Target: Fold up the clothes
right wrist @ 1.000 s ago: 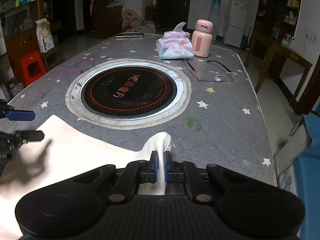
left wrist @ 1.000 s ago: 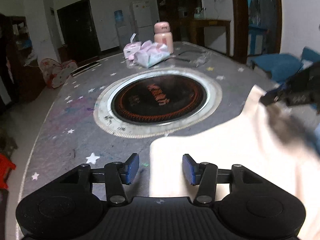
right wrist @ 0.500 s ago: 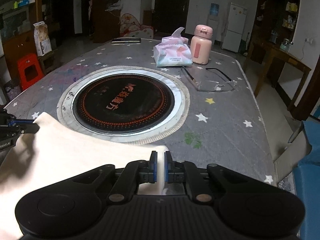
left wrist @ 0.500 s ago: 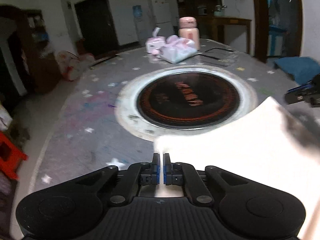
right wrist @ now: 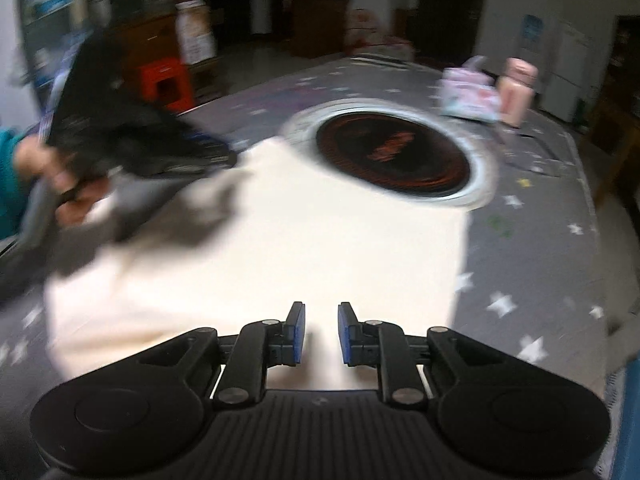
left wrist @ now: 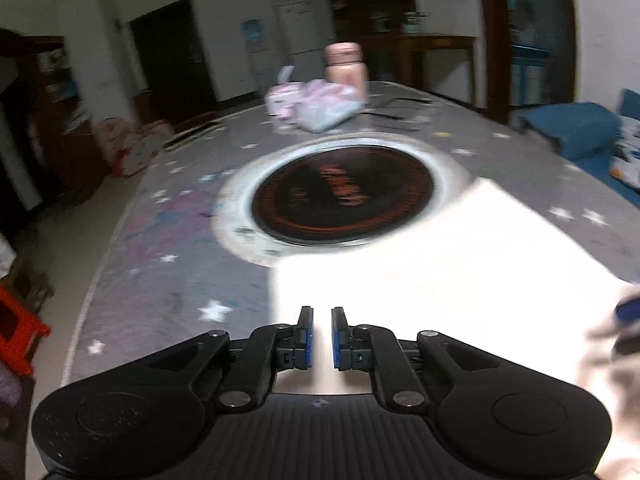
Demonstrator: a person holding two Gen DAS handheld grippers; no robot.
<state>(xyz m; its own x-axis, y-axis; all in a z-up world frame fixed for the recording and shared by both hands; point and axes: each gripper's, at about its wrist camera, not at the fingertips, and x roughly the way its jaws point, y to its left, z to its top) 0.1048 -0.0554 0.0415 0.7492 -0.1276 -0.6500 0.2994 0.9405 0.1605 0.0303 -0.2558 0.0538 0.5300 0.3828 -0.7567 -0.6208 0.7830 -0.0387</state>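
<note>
A cream-white garment [left wrist: 448, 264] lies flat on the grey star-patterned table, its far edge reaching the round hotplate. My left gripper [left wrist: 321, 338] sits over the garment's near left part, jaws slightly apart with nothing pinched. My right gripper [right wrist: 321, 334] is over the garment [right wrist: 304, 240] near its right side, jaws apart and empty. In the right wrist view the left gripper [right wrist: 160, 152] shows blurred at the garment's left edge, held by a hand.
A round black hotplate [left wrist: 342, 196] with a metal rim is set in the table centre. A tissue pack [left wrist: 316, 106] and a pink bottle [left wrist: 344, 68] stand at the far side. A red stool [right wrist: 166, 84] stands on the floor.
Both grippers were shut on the garment's edge half a second ago and have now opened and let go. The garment has been laid flat, and both cameras are moving.
</note>
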